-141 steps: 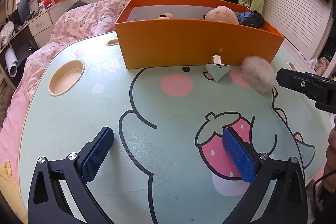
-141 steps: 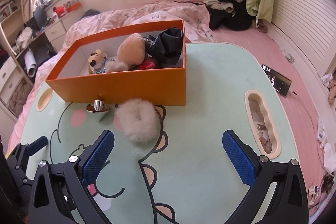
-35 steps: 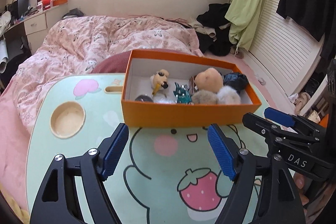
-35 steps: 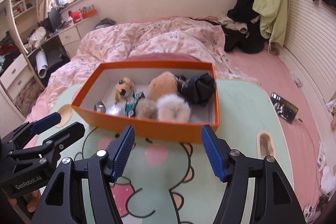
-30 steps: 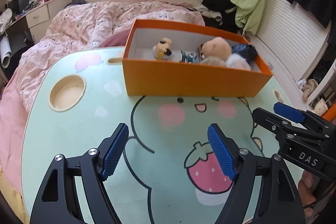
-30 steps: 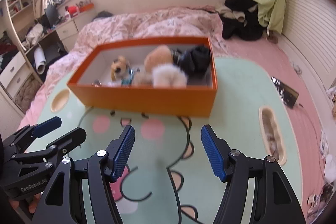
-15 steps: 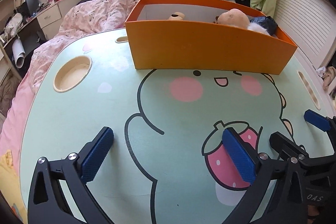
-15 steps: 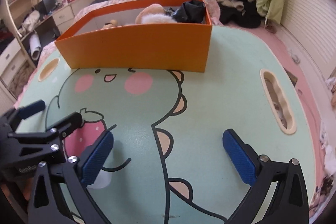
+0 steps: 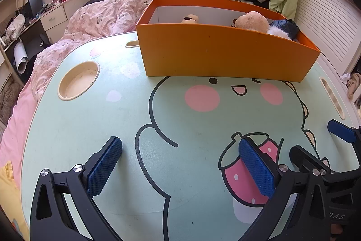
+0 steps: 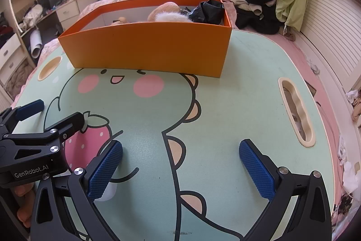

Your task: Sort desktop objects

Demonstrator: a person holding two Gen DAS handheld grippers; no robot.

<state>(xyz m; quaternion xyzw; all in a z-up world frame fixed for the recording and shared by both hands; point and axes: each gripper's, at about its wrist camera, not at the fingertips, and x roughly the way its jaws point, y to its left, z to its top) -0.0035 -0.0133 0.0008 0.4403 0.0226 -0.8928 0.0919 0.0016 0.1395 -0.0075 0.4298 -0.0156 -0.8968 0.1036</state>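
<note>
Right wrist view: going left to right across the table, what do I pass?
Left gripper → round cup recess → orange box → long handle slot.

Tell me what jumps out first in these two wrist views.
The open orange cardboard box at the far side of the mint-green cartoon dinosaur tabletop, with plush toys and a crumpled black bag peeking over its rim. In the foreground, the left gripper and right gripper hang over the tabletop, blue pads wide apart, nothing between them.
</note>
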